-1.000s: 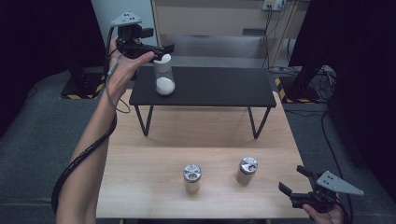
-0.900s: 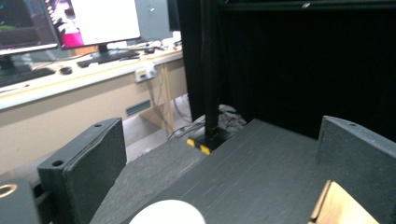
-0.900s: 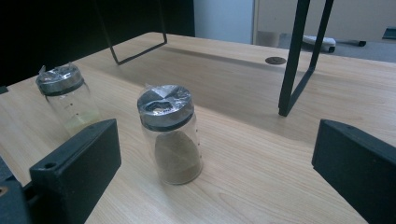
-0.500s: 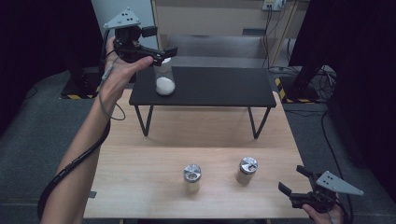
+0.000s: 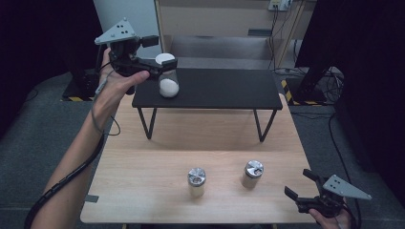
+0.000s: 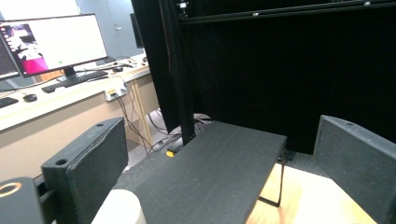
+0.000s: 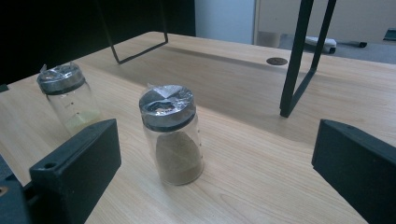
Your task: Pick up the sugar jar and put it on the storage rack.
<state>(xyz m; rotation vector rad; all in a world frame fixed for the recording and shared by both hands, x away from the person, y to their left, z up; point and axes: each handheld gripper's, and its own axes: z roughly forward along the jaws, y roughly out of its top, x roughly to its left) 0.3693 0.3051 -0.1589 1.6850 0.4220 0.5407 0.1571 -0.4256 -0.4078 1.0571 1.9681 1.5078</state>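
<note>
Two grippers are ours: the left gripper [image 5: 162,67] hangs over the black shelf's [image 5: 224,88] left end, jaws spread, just beside the white-capped jar [image 5: 167,76] standing there. Our right gripper [image 5: 305,191] rests spread at the table's [image 5: 143,191] near right corner, facing two foil-capped jars [image 7: 170,135].

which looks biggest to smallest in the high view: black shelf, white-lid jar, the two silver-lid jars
1. black shelf
2. white-lid jar
3. left silver-lid jar and right silver-lid jar: alike, no ranking. They are nearer the camera than the white-lid jar, so its place is unsure.
</note>
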